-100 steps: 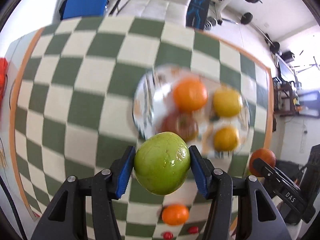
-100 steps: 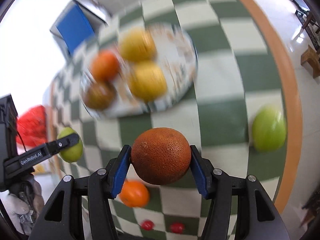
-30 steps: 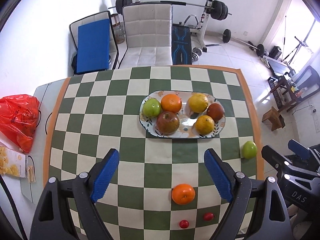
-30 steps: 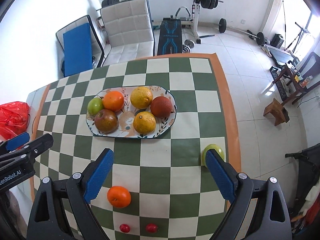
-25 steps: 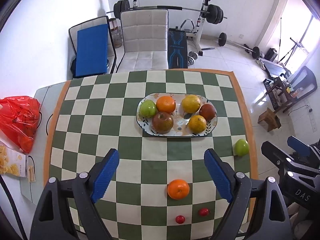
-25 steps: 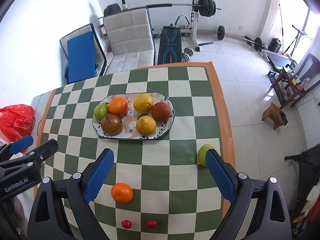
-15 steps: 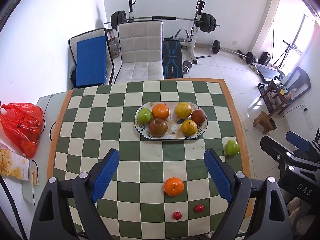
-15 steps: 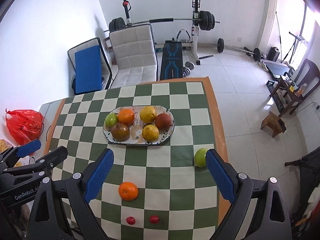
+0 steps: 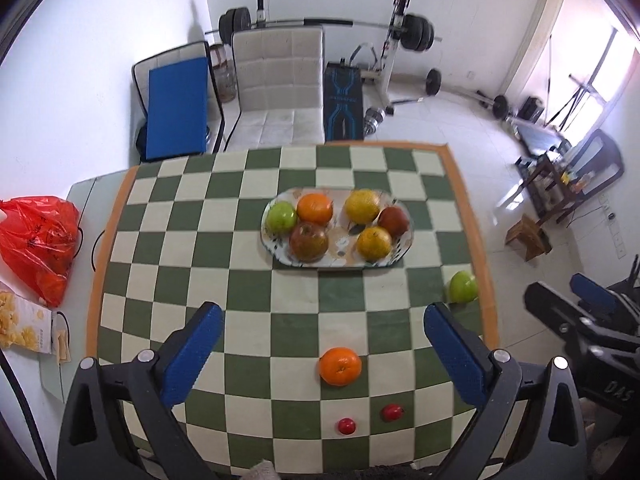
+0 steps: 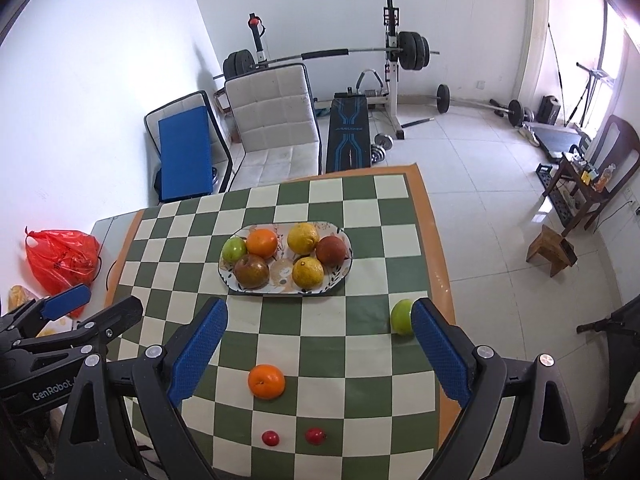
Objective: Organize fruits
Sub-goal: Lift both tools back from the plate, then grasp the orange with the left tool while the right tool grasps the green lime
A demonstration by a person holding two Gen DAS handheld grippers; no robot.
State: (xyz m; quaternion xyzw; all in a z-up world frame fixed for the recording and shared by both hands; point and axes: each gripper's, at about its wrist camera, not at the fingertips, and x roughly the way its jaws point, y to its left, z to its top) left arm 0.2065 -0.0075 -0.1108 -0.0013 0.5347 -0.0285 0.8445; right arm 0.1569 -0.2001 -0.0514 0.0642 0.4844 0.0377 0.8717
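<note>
From my left gripper (image 9: 320, 344) I see both blue fingers (image 9: 192, 354) spread wide with nothing between them, held high over the checkered surface (image 9: 192, 248). My right gripper (image 10: 318, 350) is the same: fingers (image 10: 440, 354) wide apart and empty.

The left view takes in a snack box (image 9: 24, 326) at the far left edge beside the red plastic bag (image 9: 36, 240); the right view shows only a sliver of that box. The right view shows the weight bench (image 10: 348, 136) and barbell rack in full, and the left gripper's body low at its left edge. The left view catches the right gripper's body at its right edge.

The oval plate (image 9: 404, 250) sits near the middle of the surface, holding six fruits: a green apple (image 9: 281, 217), an orange (image 9: 315, 208), a yellow citrus (image 9: 362, 206), a dark reddish orange (image 9: 394, 221), a red-brown apple (image 9: 309, 241) and another yellow citrus (image 9: 374, 243). Off the plate lie a loose orange (image 9: 340, 366), two small red fruits (image 9: 346, 426) near the front edge, and a second green apple (image 9: 463, 287) by the right border, partly hidden behind a finger in the right view.
</note>
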